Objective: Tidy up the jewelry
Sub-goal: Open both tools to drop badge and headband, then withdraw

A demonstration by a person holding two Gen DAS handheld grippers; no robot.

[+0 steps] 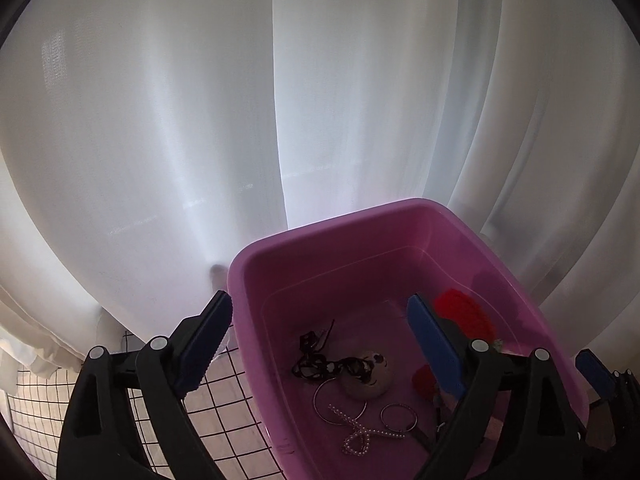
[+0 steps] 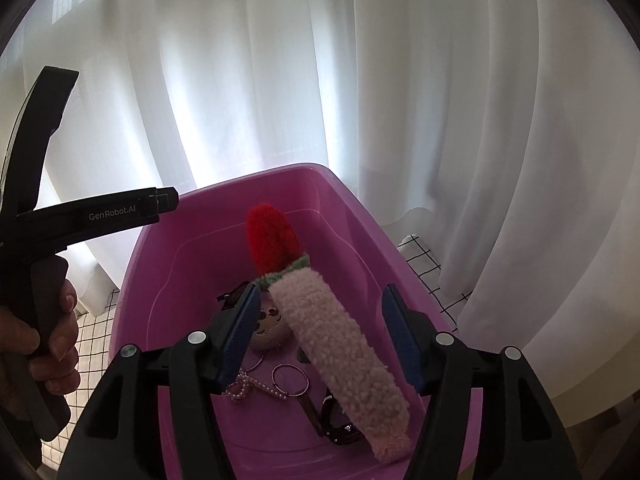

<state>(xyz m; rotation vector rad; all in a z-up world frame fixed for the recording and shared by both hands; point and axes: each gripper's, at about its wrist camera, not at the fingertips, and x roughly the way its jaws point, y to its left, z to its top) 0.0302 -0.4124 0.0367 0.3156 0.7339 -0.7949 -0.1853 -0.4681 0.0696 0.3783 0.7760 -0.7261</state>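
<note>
One pink tub [image 1: 400, 216], two metal rings [image 1: 340, 402], one pearl strand [image 1: 358, 436].

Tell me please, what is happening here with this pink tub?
A person holds a gripper in each hand over a pink tub. Both the left gripper and the right gripper are open. A fluffy pink headband with a red tip lies between the right fingers, not pressed. Hoop rings, a pearl string and a dark ribbon lie on the bottom.

A: What is in the tub [image 1: 256, 264]?
B: Rings [image 1: 398, 416], beads [image 1: 356, 434] and a fuzzy headband [image 2: 340, 344].
A: What is under the tub?
B: A cloth [image 1: 224, 420]. A curtain [image 1: 160, 140] hangs behind it.
</note>
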